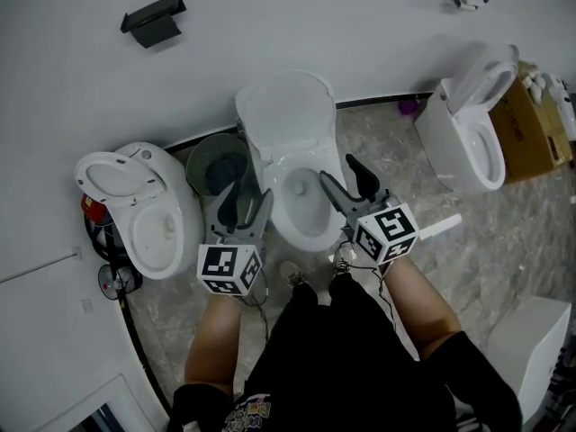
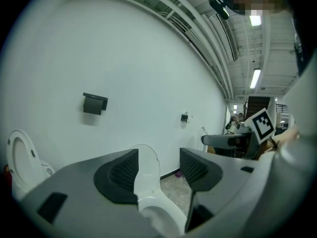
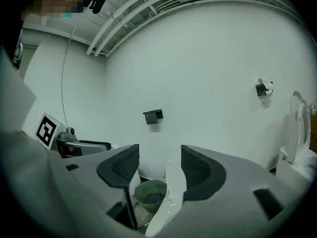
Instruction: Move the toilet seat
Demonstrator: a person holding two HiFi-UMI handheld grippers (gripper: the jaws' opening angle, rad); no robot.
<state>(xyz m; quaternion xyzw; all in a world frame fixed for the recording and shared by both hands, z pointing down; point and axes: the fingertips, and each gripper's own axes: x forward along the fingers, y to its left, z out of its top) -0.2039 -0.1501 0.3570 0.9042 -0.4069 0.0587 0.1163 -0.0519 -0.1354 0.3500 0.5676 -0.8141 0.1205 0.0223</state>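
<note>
Flanking the bowl [image 1: 306, 234], left gripper [image 1: 241, 207] and right gripper [image 1: 346, 178] gape, released and empty. The seat [image 1: 286, 115] stands raised against the wall [image 1: 360, 25]. Pinch its rim squarely, then lower slowly.

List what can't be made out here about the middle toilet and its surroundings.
Middle toilet: head view, white on white; raised lid and seat cannot be told apart.
Its bowl, left gripper view: near rim hidden behind the left gripper.
Bin: contents too dark in head view, partly behind the right gripper in its own view.
Red thing, head view: mostly behind the left toilet.
</note>
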